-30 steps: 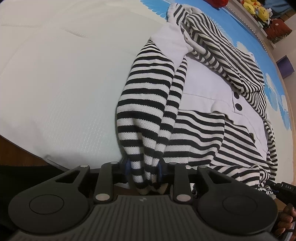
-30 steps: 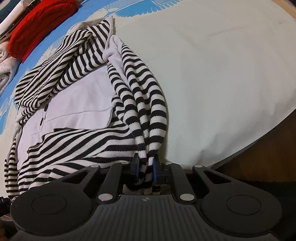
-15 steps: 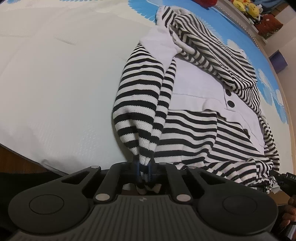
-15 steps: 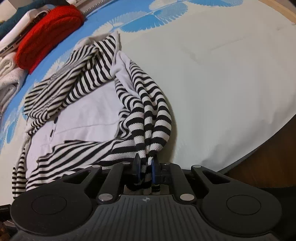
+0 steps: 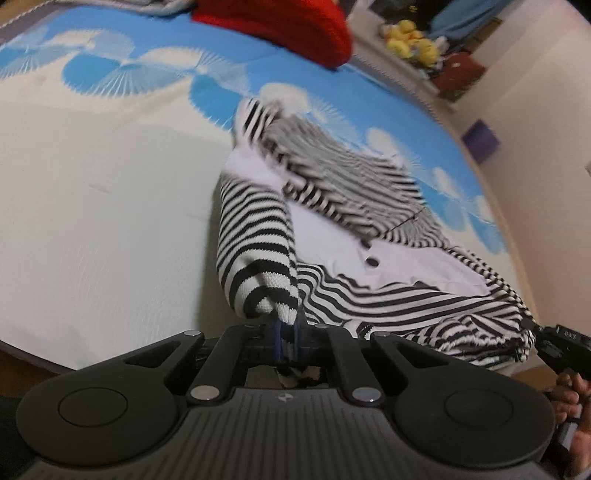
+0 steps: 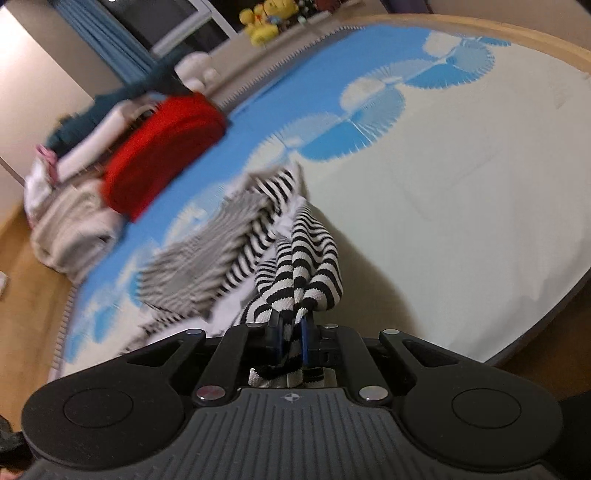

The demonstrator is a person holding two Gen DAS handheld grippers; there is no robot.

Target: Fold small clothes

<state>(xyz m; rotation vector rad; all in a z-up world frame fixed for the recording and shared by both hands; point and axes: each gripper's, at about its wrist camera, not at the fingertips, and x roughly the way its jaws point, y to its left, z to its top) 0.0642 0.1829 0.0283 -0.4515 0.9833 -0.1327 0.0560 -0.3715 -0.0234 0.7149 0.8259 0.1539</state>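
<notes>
Both grippers clenched on striped top [image 5: 369,288]: left gripper [image 5: 287,341] and right gripper [image 6: 291,341] each pinching near hem. Top on bed [image 5: 92,221], near edge lifted. Mid-fold. Next: carry hem far, lay over collar, release.

The small garment [image 5: 347,266] has black and white stripes, with a plain white panel in the middle and black buttons [image 5: 372,261] on it. The bed cover [image 5: 110,206] is cream white near the front and bright blue at the back, with white fan shapes on the blue. A folded red cloth [image 6: 162,151] lies behind, beside a beige one [image 6: 70,229] and a dark teal one [image 6: 77,125]. The plush toys [image 6: 260,24] are yellow. Both grippers, the left gripper [image 5: 286,341] and the right gripper [image 6: 291,341], are black with blue pads.
</notes>
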